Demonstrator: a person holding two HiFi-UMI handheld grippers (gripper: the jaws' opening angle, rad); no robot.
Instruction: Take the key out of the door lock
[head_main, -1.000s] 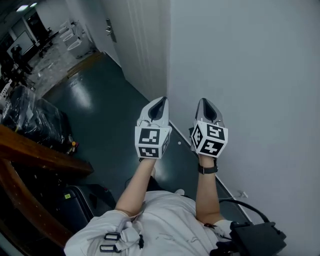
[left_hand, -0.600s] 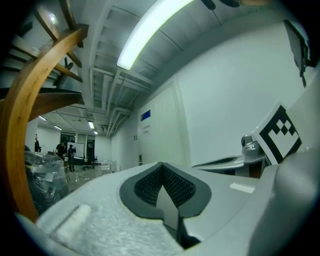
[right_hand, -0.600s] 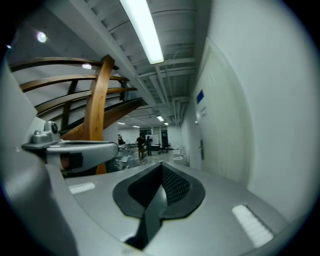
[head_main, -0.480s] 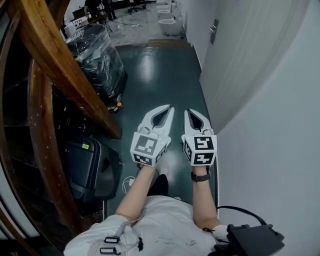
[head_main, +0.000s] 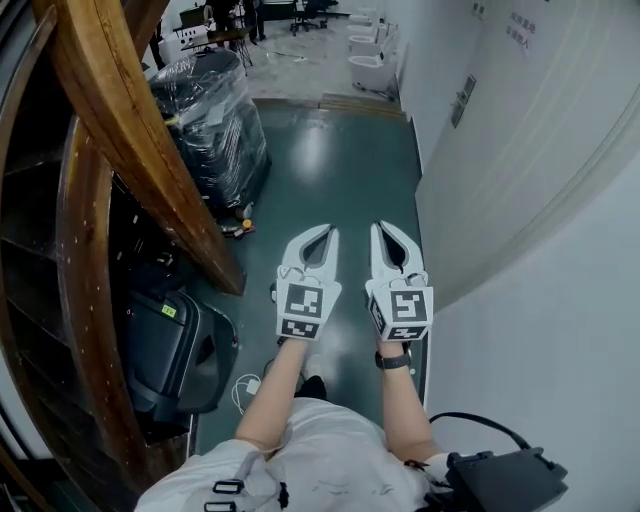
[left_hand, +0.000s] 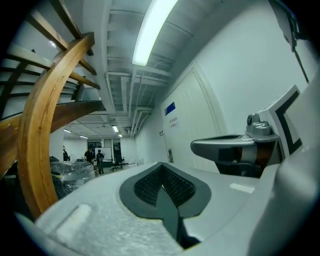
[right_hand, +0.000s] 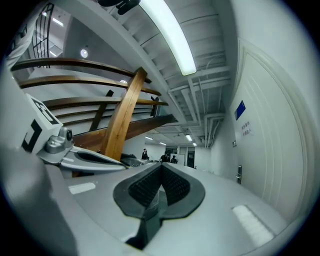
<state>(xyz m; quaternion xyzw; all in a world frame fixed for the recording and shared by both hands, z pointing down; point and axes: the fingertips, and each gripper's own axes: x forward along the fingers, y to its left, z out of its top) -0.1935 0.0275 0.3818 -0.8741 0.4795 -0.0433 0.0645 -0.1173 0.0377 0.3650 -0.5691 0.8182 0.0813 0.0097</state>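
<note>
Both grippers are held side by side at chest height over the dark green floor, pointing down the corridor. The left gripper (head_main: 322, 229) is shut and empty, and so is the right gripper (head_main: 381, 225). A white door (head_main: 520, 130) stands ahead on the right, with its lock plate and handle (head_main: 463, 98) well beyond both grippers. No key can be made out at this distance. The left gripper view shows its shut jaws (left_hand: 161, 167) and the right gripper's body (left_hand: 235, 149) beside them. In the right gripper view, past the shut jaws (right_hand: 161, 167), the door handle (right_hand: 239, 173) appears small.
A curved wooden stair beam (head_main: 120, 130) rises on the left. Beneath it sits a black suitcase (head_main: 175, 350), and a plastic-wrapped stack (head_main: 215, 115) stands further on. The white wall (head_main: 560, 330) is close on the right. People stand far off at the corridor's end (right_hand: 167, 158).
The view has swung from the bare white wall to the corridor, bringing the stair beam and the door into sight. Both grippers stay shut and side by side.
</note>
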